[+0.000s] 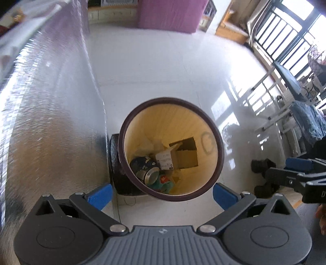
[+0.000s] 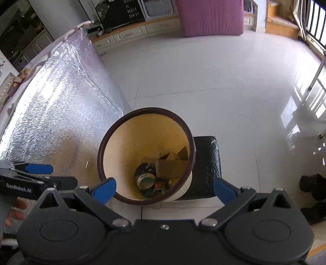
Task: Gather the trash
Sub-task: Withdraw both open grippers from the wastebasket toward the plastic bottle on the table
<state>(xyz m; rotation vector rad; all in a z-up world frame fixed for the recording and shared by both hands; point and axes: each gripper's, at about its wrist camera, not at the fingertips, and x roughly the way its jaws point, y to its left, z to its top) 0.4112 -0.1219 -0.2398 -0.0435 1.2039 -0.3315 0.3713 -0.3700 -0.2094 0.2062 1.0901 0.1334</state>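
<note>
A round trash bin (image 1: pixel 218 142) with a dark brown rim and yellow inside stands on the white floor; it also shows in the right wrist view (image 2: pixel 101 146). Inside lie a dark can (image 1: pixel 145 166), a small cardboard box (image 1: pixel 175 158) and colourful wrappers (image 1: pixel 164 182); the can (image 2: pixel 144 175) and box (image 2: pixel 171 166) show in the right wrist view too. My left gripper (image 1: pixel 163 194) is open and empty above the bin's near rim. My right gripper (image 2: pixel 164 189) is open and empty above the bin.
A silver foil-covered table (image 1: pixel 51 122) stands left of the bin (image 2: pixel 61 114). A black block (image 2: pixel 207 167) sits beside the bin. Black shoes (image 2: pixel 313 189) lie at right. A pink cover (image 2: pixel 212 16), cabinets and a window railing (image 1: pixel 285 32) are at the back.
</note>
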